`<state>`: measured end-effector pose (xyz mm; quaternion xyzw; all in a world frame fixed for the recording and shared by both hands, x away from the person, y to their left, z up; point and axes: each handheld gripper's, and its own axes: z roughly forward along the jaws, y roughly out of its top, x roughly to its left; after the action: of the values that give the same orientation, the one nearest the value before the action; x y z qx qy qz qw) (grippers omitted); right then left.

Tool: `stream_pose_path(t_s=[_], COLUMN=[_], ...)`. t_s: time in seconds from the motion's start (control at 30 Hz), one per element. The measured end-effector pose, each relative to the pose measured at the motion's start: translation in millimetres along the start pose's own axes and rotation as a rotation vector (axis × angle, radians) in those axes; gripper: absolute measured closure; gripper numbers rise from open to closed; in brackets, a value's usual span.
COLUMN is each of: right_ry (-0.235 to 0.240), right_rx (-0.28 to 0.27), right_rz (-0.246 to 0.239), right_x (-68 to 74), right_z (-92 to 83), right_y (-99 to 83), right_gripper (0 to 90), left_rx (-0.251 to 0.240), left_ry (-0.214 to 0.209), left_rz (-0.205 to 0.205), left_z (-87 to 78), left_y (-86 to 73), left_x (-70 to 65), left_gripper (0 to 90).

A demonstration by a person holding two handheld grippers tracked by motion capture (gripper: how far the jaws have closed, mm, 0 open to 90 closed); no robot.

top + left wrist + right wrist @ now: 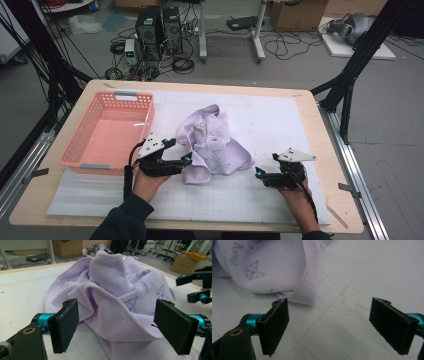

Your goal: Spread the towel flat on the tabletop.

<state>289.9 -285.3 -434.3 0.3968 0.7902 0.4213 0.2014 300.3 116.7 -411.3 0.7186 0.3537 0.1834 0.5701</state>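
A pink basket [107, 131] stands at the left of the white mat [280, 120], with its near wall just beside the left gripper [186, 160]. The left gripper points right at the lavender towel [212, 145]. Its jaws stand wide apart: a hemmed fold of the towel lies between them, and the pads do not press on it. The towel lies crumpled in a heap at the centre of the mat. The right gripper [258, 172] sits near the towel's right edge and points left. Its jaws are also wide apart, with bare mat between them; the towel's hem lies just beyond the pads, untouched.
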Motion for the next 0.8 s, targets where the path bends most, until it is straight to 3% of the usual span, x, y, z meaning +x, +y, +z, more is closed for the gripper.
stream_pose_path(t_s=[0.13,0.23,0.3,0.33,0.37,0.4,0.43,0.5,0.57,0.8], right_ry=[0.023,0.021,0.034,0.029,0.024,0.030,0.038,0.060,0.059,0.064], right_rx=[0.010,0.037,0.056,0.077,0.096,0.107,0.100,0.105,0.109,0.157], right_rz=[-0.010,-0.023,-0.018,-0.022,-0.021,-0.019,-0.015,0.004,-0.017,-0.049], right_x=[7.8,13.1,16.1,18.8,20.5,21.6,21.3,21.3,22.2,19.3], right_z=[15.8,28.2,36.8,42.1,45.3,49.7,50.7,51.6,49.2,25.5], right_y=[4.9,9.3,11.5,12.6,13.1,13.7,14.5,16.5,17.4,11.8], right_gripper=[23.3,26.6,34.0,38.9,41.9,48.1,54.6,66.9,76.3,80.7], left_rx=[0.029,0.067,0.080,0.121,0.121,0.177,0.199,0.220,0.227,0.192], left_ry=[-0.035,-0.039,-0.041,-0.040,-0.040,-0.040,-0.038,-0.053,-0.056,-0.049], left_rz=[0.004,-0.005,-0.005,-0.007,-0.007,0.000,-0.003,-0.004,-0.020,-0.060], left_z=[11.6,25.5,28.9,38.4,38.4,46.9,49.4,51.9,50.0,31.0], left_y=[1.2,-1.8,-2.9,-5.9,-5.9,-8.6,-9.6,-11.6,-11.7,-12.1], left_x=[-5.5,-10.0,-10.9,-12.6,-12.6,-12.3,-11.5,-9.6,-6.2,5.0], left_gripper=[21.9,23.4,24.5,25.3,27.5,33.0,37.6,54.6,64.2,68.0])
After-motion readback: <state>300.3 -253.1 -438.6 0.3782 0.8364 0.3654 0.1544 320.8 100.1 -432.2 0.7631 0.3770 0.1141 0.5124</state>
